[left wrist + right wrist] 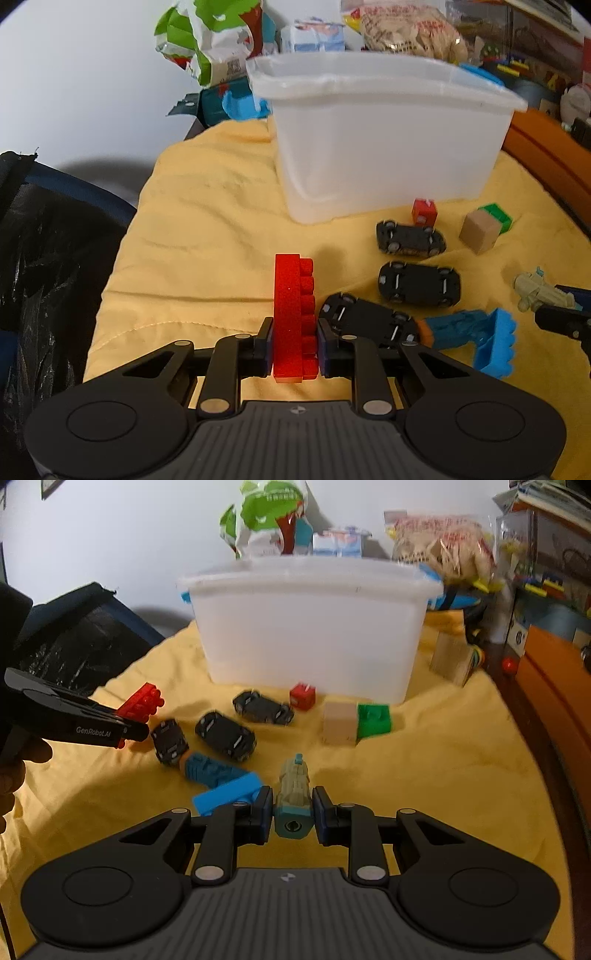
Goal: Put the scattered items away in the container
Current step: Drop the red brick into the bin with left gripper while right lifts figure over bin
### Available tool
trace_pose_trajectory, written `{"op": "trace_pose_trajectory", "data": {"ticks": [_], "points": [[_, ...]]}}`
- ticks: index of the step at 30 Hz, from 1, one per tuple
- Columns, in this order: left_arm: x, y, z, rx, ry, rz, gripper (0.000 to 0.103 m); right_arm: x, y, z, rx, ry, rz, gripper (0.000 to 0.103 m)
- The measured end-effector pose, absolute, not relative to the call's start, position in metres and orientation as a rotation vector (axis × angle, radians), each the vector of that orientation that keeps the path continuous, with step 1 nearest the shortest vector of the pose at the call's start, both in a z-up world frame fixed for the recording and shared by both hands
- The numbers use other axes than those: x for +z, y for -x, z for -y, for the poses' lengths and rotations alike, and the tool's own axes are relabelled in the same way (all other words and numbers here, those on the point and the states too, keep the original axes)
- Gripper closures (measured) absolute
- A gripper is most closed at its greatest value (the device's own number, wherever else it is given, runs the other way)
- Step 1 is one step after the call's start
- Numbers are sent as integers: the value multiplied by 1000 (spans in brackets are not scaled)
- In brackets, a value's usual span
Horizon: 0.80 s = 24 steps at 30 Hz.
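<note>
My left gripper [294, 350] is shut on a long red studded brick [293, 314] and holds it above the yellow cloth [207, 229]; it also shows in the right wrist view [140, 703]. My right gripper [293, 812] is shut on a beige and teal toy piece [293, 794]. The translucent white container [384, 136] stands on the cloth ahead, also in the right wrist view [310, 627]. Three black toy cars [225, 734] lie upside down. A blue toy excavator arm [221, 781], a small red block [303, 696], a tan cube [338, 723] and a green brick [373, 716] lie nearby.
Snack bags [269, 517] and a small carton [338, 541] stand behind the container. A wooden block [452, 657] sits right of it. A dark bag [44, 236] lies at the left, orange furniture [546, 686] at the right.
</note>
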State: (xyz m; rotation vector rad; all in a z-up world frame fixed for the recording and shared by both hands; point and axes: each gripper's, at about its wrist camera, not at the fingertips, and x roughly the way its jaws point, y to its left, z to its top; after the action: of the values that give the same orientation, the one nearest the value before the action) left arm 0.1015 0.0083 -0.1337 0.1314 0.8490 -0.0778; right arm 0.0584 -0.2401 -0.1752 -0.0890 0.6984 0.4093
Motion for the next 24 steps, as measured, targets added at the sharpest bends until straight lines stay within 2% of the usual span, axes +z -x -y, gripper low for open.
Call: {"op": "trace_pose_trajectory", "data": {"ticks": [5, 15, 24], "points": [[-104, -94, -10, -87, -103, -803, 78, -152, -62, 249, 408, 70, -651, 77], [-11, -111, -4, -136, -40, -701, 77, -77, -90, 254, 452, 13, -502, 77], [10, -173, 12, -145, 5, -743, 77, -48, -157, 252, 434, 1, -533, 77]]}}
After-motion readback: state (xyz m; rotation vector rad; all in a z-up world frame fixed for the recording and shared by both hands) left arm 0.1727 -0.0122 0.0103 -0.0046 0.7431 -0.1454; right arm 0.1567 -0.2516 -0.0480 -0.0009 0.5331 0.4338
